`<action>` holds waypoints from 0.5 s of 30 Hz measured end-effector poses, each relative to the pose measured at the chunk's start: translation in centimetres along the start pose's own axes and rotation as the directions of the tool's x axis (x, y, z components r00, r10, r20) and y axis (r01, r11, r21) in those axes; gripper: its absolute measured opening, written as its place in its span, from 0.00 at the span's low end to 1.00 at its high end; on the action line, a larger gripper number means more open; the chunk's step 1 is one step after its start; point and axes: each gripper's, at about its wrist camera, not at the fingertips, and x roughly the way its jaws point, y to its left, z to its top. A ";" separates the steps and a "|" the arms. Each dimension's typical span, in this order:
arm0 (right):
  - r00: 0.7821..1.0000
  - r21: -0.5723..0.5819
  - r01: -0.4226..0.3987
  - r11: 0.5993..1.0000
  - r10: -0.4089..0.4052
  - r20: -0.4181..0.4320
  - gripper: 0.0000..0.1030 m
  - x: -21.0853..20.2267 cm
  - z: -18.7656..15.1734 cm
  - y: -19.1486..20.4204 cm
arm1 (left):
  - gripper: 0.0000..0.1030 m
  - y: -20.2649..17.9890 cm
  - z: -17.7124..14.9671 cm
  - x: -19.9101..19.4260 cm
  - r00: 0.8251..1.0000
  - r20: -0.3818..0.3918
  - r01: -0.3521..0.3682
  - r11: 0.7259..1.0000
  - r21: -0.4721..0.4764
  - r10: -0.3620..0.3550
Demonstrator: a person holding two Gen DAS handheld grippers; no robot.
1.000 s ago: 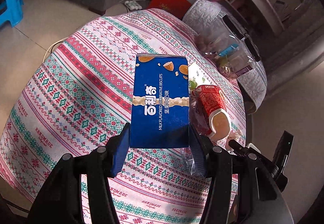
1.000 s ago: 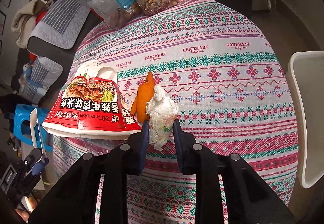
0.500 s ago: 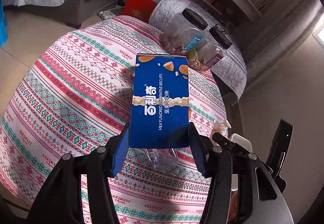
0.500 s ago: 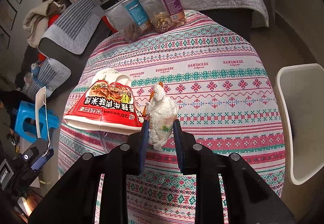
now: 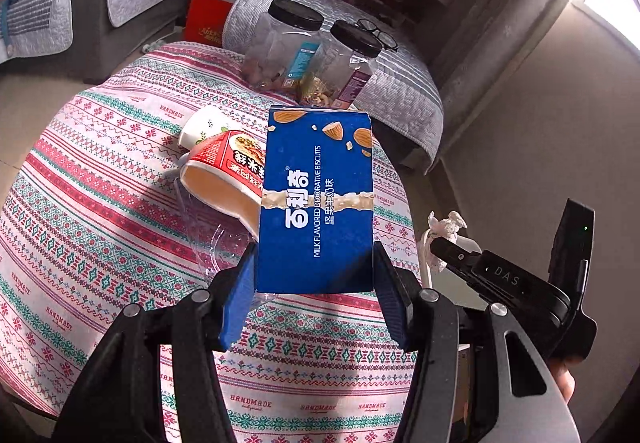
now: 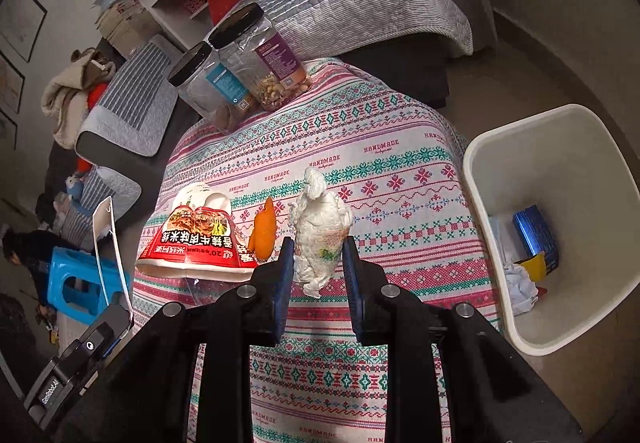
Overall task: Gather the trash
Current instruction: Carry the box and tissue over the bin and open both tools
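Tablecloth-covered round table below both grippers. White trash bin on floor off table edge, to right of right gripper, nearer that hand. Left gripper clamps blue biscuit box, long axis pointing forward. Right gripper pinches crumpled tissue wad, lifted above table.

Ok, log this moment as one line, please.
left gripper: shut on biscuit box | right gripper: shut on crumpled tissue | bin: beside table, part-filled
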 end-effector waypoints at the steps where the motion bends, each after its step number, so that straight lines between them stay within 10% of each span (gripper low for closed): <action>1: 1.000 0.010 0.004 1.000 -0.005 0.008 0.23 -0.5 0.2 -0.6 | 0.53 -0.9 -0.3 0.4 1.000 -0.009 0.011 1.000 0.013 -0.011; 15: 0.991 0.355 0.067 0.932 -0.104 0.088 0.23 -6.1 2.8 -15.0 | 0.53 -14.2 -5.8 8.1 0.971 -0.189 0.171 0.976 0.136 -0.144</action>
